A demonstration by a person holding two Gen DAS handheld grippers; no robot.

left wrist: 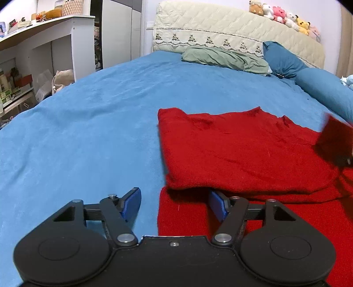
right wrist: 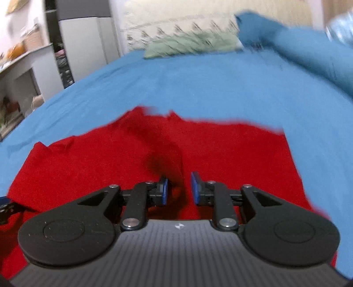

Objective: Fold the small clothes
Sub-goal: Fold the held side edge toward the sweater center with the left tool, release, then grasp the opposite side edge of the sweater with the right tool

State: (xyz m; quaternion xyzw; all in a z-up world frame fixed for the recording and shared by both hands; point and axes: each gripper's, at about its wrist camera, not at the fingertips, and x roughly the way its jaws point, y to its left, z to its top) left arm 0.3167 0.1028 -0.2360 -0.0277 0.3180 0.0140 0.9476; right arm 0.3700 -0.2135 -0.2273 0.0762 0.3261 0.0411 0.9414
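A red knit garment [left wrist: 242, 150] lies on the blue bedspread [left wrist: 88, 132], its far part folded over its near part. My left gripper [left wrist: 174, 204] is open and empty at the garment's near left edge, with the right fingertip [left wrist: 217, 204] on the red cloth just under the fold. My right gripper [right wrist: 179, 191] is open and empty, low over the middle of the same garment [right wrist: 231, 154]. The right wrist view is blurred by motion. A dark red shape, probably the right gripper, shows at the right edge of the left wrist view [left wrist: 335, 141].
At the bed's head lie a green pillow [left wrist: 222, 58], blue pillows [left wrist: 284, 59] and a cream quilted headboard [left wrist: 231, 28] with plush toys [left wrist: 284, 16] on top. White shelves [left wrist: 44, 50] and a wardrobe [left wrist: 120, 33] stand left of the bed.
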